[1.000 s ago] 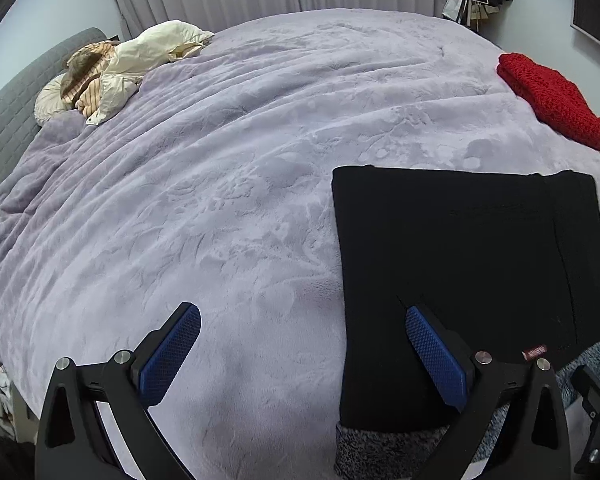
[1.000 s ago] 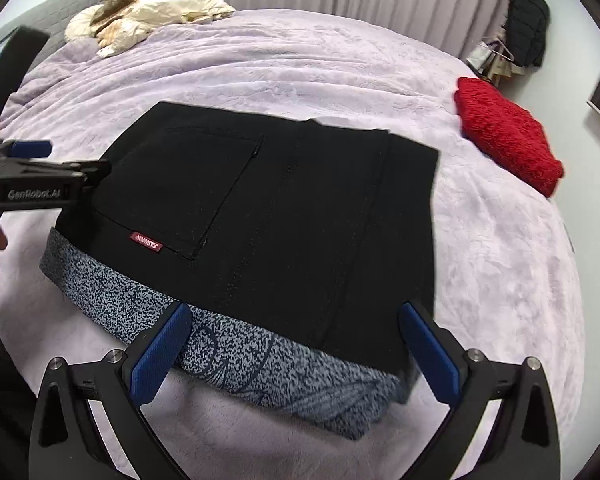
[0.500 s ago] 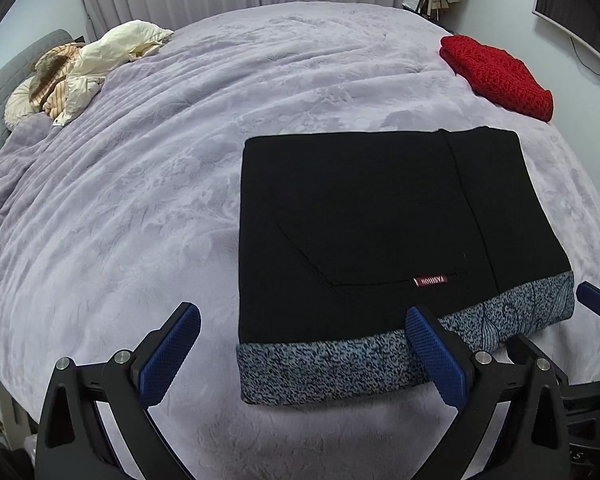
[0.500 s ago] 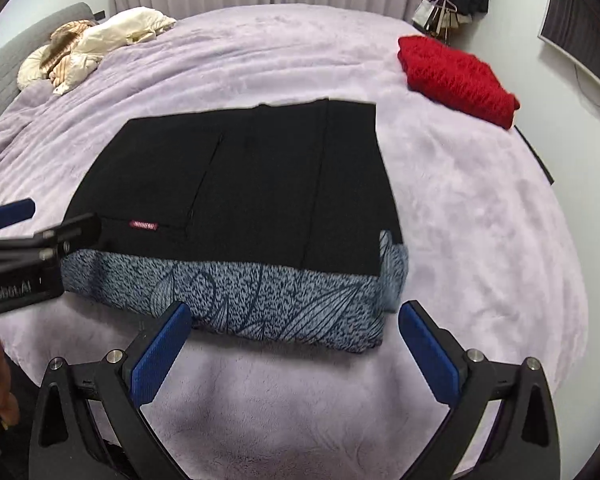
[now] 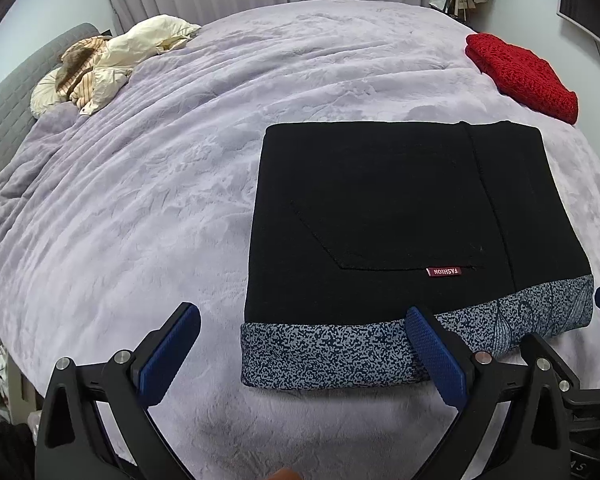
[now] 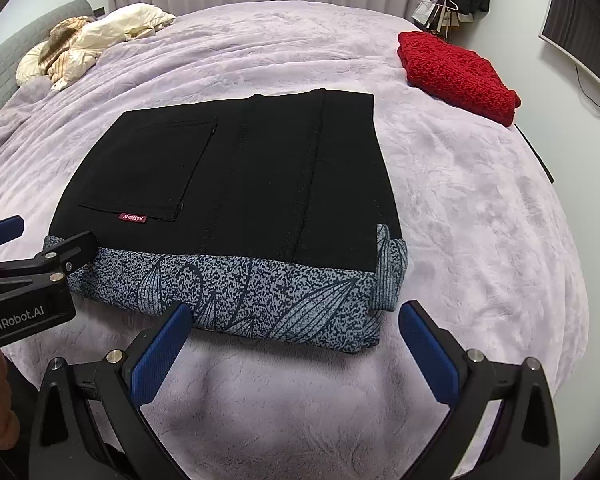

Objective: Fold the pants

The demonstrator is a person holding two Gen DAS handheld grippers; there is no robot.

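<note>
The black pants (image 5: 400, 208) lie folded into a flat rectangle on the lilac bedspread (image 5: 140, 208), with a blue speckled band along the near edge and a small red label. They also show in the right wrist view (image 6: 260, 168). My left gripper (image 5: 304, 344) is open and empty, just short of the near left corner of the pants. My right gripper (image 6: 292, 344) is open and empty, just short of the near right edge. The left gripper's body shows at the left of the right wrist view (image 6: 28, 280).
A folded red knit garment (image 6: 456, 72) lies at the far right of the bed. Cream and striped bedding (image 5: 112, 56) is heaped at the far left by a grey headboard (image 5: 4, 120). Curtains hang behind the bed. Clothes hang at the back right.
Both grippers have drawn back toward me from the pants, so the whole folded rectangle now shows in both views. The pants have not moved.
</note>
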